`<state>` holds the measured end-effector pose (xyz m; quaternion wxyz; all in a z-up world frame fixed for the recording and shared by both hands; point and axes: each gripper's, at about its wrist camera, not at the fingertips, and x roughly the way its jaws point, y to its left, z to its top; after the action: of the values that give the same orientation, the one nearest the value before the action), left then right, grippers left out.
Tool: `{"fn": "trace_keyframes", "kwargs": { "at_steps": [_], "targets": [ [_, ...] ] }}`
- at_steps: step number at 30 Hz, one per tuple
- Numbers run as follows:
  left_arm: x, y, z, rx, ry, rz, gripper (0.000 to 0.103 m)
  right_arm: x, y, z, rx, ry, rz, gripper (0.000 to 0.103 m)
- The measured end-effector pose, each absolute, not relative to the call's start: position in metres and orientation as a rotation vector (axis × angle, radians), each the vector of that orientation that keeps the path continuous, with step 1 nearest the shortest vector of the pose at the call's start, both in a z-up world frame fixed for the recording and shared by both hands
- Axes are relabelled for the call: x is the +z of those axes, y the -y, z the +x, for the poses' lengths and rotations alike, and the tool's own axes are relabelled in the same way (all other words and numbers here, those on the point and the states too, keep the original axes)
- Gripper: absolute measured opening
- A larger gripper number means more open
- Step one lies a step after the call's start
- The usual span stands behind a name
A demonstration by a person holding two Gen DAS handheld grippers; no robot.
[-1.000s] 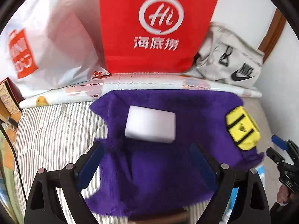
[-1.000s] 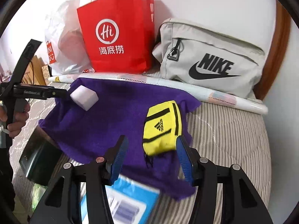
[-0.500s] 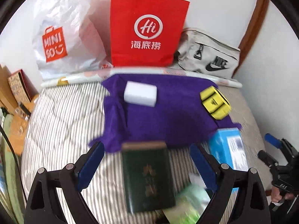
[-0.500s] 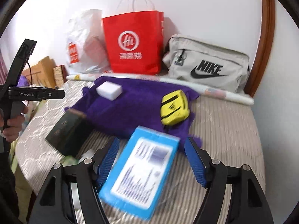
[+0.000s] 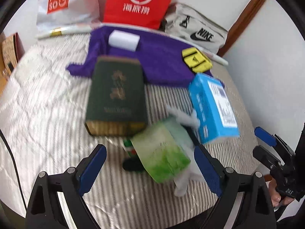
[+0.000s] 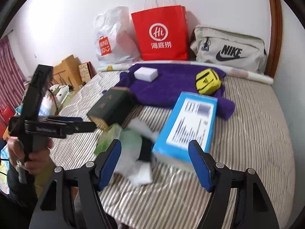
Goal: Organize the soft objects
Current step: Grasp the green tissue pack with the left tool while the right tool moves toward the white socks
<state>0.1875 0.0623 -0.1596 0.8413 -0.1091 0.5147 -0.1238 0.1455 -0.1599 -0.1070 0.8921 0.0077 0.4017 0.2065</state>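
1. Both tools hang empty above a striped bed [image 6: 247,133]: the left tool [image 5: 150,168] and the right tool [image 6: 154,160] each hold their blue pads wide apart, clamped on nothing.
2. Soft goods, a white sponge [image 6: 145,74] and a yellow Adidas pouch [image 6: 208,81], sit gathered on a purple towel [image 6: 171,91] near the wall, seemingly the sorting spot.
3. A dark green box [image 5: 116,95], blue box [image 6: 187,124] and green tissue pack [image 5: 162,152] lie apart, nearer the tools.

Beyond the fingers, a red paper bag [image 6: 161,33] read "Hi", a white plastic bag [image 5: 64,2] "MINISO", and a grey fabric pouch [image 6: 229,49] "NIKE".
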Motion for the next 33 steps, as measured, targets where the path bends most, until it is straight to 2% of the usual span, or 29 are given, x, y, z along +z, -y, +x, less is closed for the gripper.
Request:
{"fn": "trace_keyframes", "kwargs": {
  "at_steps": [21, 22, 23, 25, 33],
  "targets": [
    [-0.197, -0.028, 0.210, -0.247, -1.190, -0.287, 0.092, -0.150, 0.185, 0.120, 0.494, -0.909, 0.134, 0.072],
    [-0.197, -0.027, 0.211, -0.238, -1.183, -0.283, 0.085, -0.152, 0.186, 0.121, 0.495, -0.912, 0.136, 0.072],
    [-0.196, -0.027, 0.212, -0.223, -1.170, -0.274, 0.067, -0.154, 0.186, 0.122, 0.495, -0.917, 0.137, 0.072],
    [-0.194, -0.027, 0.212, -0.215, -1.161, -0.254, 0.052, -0.157, 0.187, 0.124, 0.497, -0.923, 0.141, 0.072],
    [-0.170, -0.038, 0.197, -0.214, -1.085, -0.209, 0.052, -0.163, 0.181, 0.129, 0.506, -0.940, 0.132, 0.072]
  ]
}}
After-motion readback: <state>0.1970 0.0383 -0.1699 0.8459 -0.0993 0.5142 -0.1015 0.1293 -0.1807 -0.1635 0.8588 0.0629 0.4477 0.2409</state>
